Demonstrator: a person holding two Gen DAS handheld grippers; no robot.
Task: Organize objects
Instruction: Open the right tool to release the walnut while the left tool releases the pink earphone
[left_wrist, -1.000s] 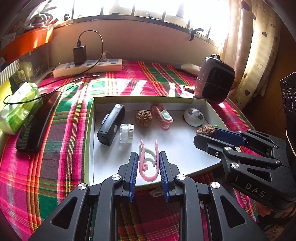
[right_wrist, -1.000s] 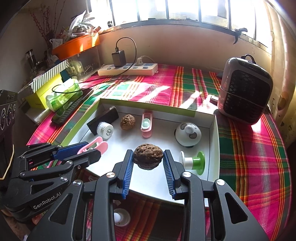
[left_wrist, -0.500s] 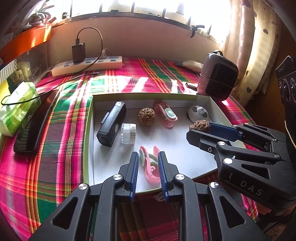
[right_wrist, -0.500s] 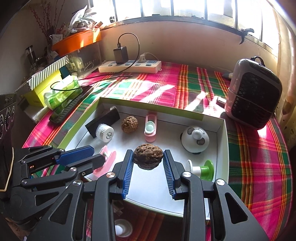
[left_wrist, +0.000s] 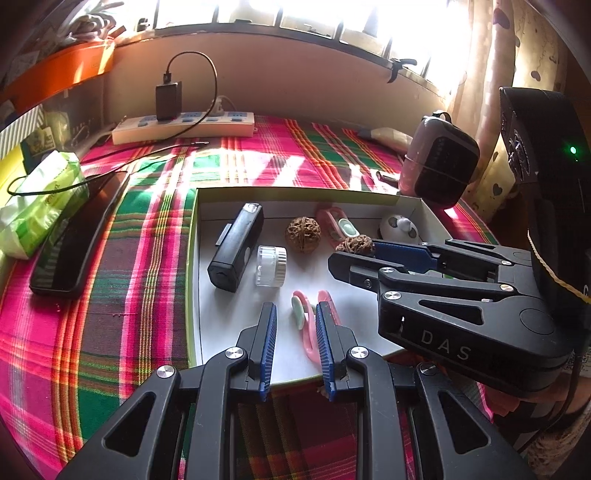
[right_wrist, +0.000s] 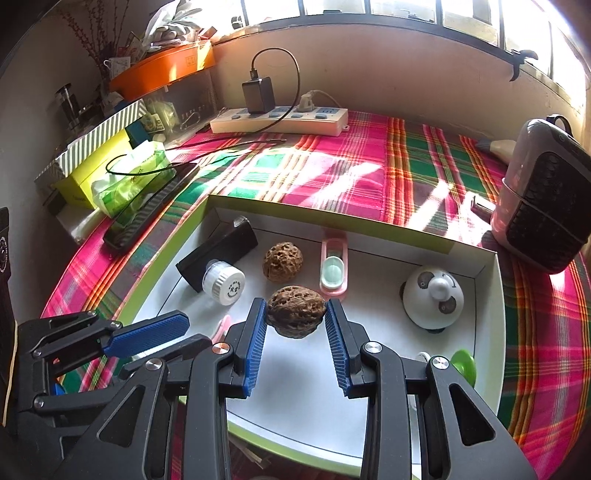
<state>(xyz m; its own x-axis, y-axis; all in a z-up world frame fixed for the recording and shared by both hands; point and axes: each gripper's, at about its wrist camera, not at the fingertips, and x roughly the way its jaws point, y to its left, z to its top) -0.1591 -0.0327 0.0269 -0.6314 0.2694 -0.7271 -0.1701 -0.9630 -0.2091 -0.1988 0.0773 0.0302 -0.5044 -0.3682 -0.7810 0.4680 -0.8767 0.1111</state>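
A white tray (left_wrist: 229, 325) with a green rim (right_wrist: 325, 212) lies on the plaid cloth. My right gripper (right_wrist: 295, 317) is shut on a brown walnut (right_wrist: 296, 315) and holds it over the tray, just in front of a second walnut (right_wrist: 282, 261); the held walnut also shows in the left wrist view (left_wrist: 355, 245). My left gripper (left_wrist: 294, 325) is open over the tray's near edge. A pink and mint hook clip (left_wrist: 306, 325) lies on the tray floor between its fingers, touching the right one.
In the tray lie a black case (left_wrist: 236, 251), a small clear jar (left_wrist: 271, 265), a pink clip (right_wrist: 333, 267), a white panda dome (right_wrist: 433, 301) and a green spool (right_wrist: 463, 363). Outside stand a small heater (right_wrist: 546, 218), a power strip (right_wrist: 280, 120), a tissue pack (left_wrist: 40, 199) and a black remote (left_wrist: 77, 236).
My left gripper has opened and let the pink hook clip drop onto the tray floor. My right gripper carried the walnut forward, further into the tray toward the other walnut.
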